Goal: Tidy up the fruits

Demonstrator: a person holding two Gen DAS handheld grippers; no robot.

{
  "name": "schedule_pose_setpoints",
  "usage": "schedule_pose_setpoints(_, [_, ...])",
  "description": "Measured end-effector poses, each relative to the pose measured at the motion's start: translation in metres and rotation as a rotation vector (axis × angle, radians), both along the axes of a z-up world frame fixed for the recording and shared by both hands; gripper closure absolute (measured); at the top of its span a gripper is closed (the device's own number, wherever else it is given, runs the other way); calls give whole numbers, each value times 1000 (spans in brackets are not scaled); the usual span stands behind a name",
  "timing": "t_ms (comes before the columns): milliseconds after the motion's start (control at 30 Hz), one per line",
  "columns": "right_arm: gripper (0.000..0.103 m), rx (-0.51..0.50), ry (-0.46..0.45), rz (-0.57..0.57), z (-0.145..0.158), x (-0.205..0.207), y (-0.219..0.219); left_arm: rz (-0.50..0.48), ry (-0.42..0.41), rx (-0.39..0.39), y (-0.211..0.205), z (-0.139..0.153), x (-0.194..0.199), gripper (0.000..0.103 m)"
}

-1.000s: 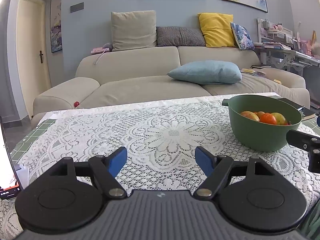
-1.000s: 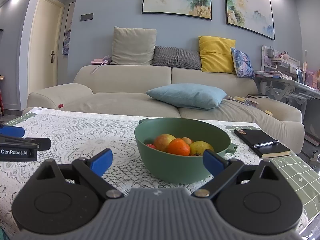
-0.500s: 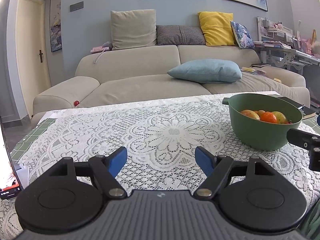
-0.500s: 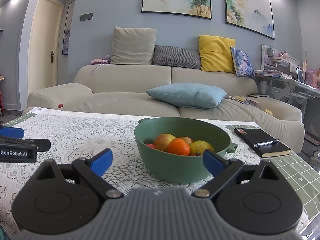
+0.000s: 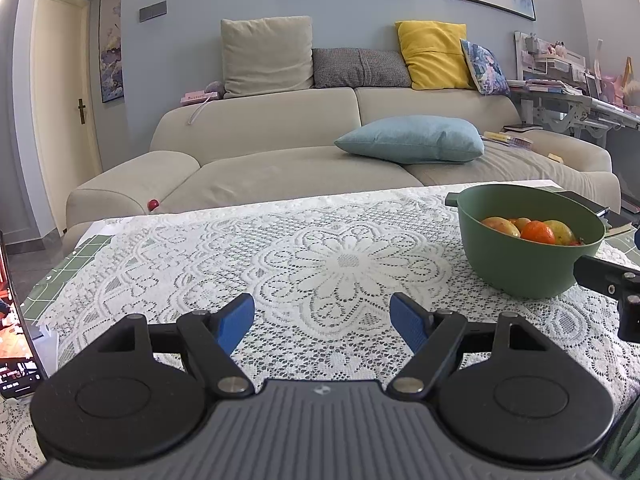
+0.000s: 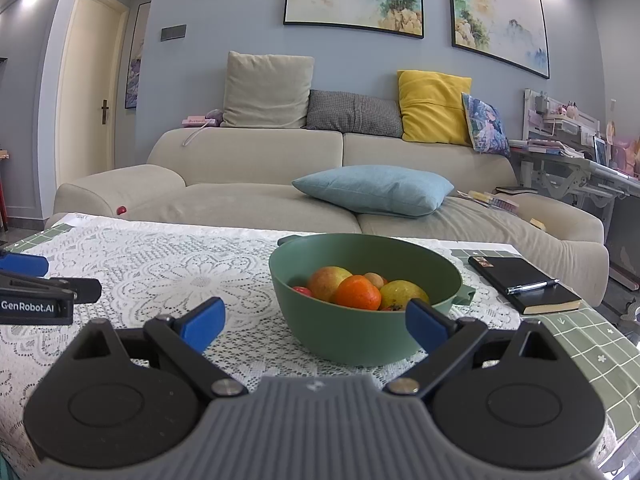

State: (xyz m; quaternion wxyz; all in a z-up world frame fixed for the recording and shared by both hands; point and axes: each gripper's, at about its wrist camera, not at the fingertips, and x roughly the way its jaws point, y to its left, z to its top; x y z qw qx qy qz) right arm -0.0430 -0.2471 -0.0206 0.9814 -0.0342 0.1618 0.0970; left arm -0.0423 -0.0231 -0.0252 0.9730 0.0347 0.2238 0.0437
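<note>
A green bowl (image 6: 360,340) (image 5: 520,272) stands on the lace tablecloth (image 5: 320,256) at the right side of the table. It holds several fruits: an orange (image 6: 357,292) (image 5: 537,232), a red-yellow apple (image 6: 326,280), a yellow-green fruit (image 6: 402,293) and a small red one (image 6: 301,291). My right gripper (image 6: 316,320) is open just in front of the bowl, nothing between its blue pads. My left gripper (image 5: 322,320) is open over bare lace, left of the bowl, holding nothing.
A black notebook with a pen (image 6: 524,284) lies at the table's right. A phone screen (image 5: 16,344) sits at the left edge. A beige sofa (image 5: 280,160) with cushions stands behind the table, a small red ball (image 5: 153,203) on it.
The left wrist view has drifted slightly upward and closer, the bowl sitting a little higher in it. The right gripper and the fruits have barely moved. Both stay open.
</note>
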Motion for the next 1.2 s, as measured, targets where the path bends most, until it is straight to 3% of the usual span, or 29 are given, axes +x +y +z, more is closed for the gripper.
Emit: schedule_pose_setpoints(1200, [9,-11,6,1,-3,2,0,3,21,-8,0,-1,1,13])
